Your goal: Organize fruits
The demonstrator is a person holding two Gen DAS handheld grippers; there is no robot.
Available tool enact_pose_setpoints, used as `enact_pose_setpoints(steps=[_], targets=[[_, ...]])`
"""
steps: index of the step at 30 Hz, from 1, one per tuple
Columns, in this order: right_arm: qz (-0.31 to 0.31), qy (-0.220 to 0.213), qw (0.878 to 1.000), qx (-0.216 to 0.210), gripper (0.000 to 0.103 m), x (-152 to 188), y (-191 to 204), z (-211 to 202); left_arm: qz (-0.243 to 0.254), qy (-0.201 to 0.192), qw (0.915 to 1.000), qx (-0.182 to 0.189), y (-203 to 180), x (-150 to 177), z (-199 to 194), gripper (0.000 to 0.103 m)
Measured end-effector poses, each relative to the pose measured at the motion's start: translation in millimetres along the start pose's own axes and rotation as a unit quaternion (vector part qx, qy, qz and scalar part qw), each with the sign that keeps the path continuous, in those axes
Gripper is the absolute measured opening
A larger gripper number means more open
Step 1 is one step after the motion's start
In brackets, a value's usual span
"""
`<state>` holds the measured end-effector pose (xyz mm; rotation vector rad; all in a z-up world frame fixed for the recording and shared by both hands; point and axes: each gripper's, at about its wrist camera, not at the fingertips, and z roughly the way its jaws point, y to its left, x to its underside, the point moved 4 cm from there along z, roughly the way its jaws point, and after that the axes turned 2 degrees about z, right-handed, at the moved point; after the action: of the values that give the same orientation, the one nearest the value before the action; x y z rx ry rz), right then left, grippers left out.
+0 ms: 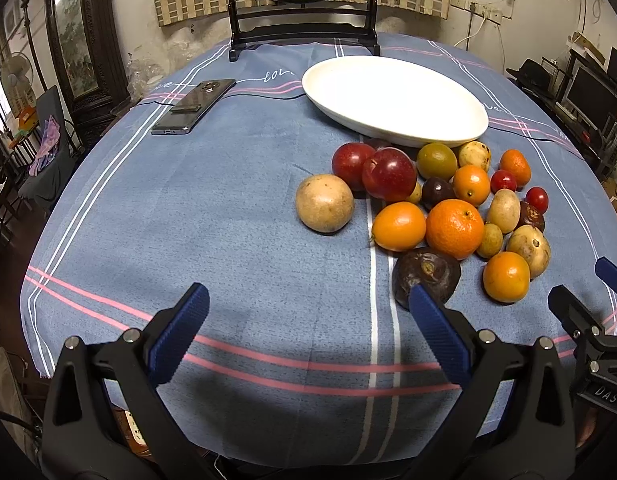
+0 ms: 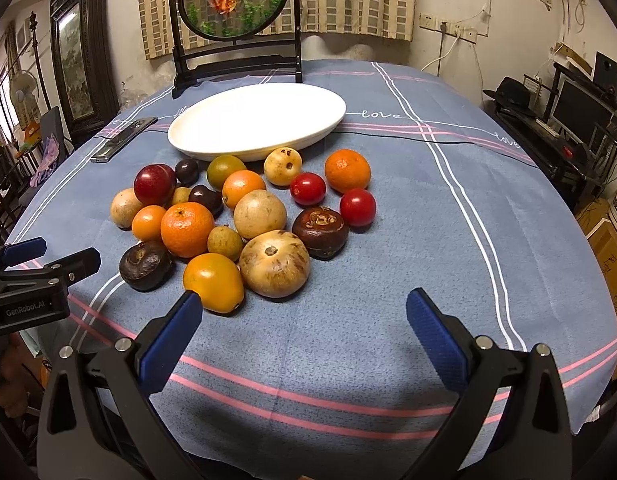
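I see the white oval dish (image 2: 257,120) sitting empty on the blue striped tabletop (image 2: 388,240), with nothing in it at all. All the fruit lies in a loose heap (image 2: 244,216) on the cloth just in front of the dish, the rearmost pieces close against its near rim.

My left claw (image 1: 308,312) hovers low over the near edge of the tabletop, its blue-padded fingers (image 1: 180,332) spread wide apart and gripping nothing. My right claw (image 2: 304,316) is posed the same way beside it, level and pointing toward the dish, jaws wide apart and empty.

From the left wrist view the heap sits ahead and to the right; a dark brown water chestnut (image 1: 426,276) is the nearest piece, just beyond the right-hand pad. A tan round fruit (image 1: 325,203) lies a little apart on the left of the heap, next to two dark red plums (image 1: 388,174).

From the right wrist view the heap is ahead and to the left. A small orange fruit (image 2: 213,282) lies right at the tip of the left-hand pad; whether they touch I cannot tell. Next to it rests a large tan fruit (image 2: 274,263), and two red cherry tomatoes (image 2: 357,207) sit on the heap's right side.

A phone (image 1: 194,106) lies on the cloth left of the dish, and a framed round screen (image 2: 234,0) stands behind it.
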<state>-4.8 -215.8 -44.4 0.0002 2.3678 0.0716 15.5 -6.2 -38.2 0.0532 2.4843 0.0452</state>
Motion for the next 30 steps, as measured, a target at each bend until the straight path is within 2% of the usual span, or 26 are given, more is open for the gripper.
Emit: enact_pose_setpoints(steps=[23, 30], targets=[[-0.003, 0.006, 1.0, -0.002, 0.102, 2.4, 1.2, 1.4, 0.001, 0.003, 1.0, 0.0, -1.8, 0.6, 1.7, 0.101], [-0.022, 0.007, 1.0, -0.001, 0.102, 7.2, 1.1, 1.5, -0.001, 0.003, 1.0, 0.004, 0.0, 2.8, 6.4, 0.101]])
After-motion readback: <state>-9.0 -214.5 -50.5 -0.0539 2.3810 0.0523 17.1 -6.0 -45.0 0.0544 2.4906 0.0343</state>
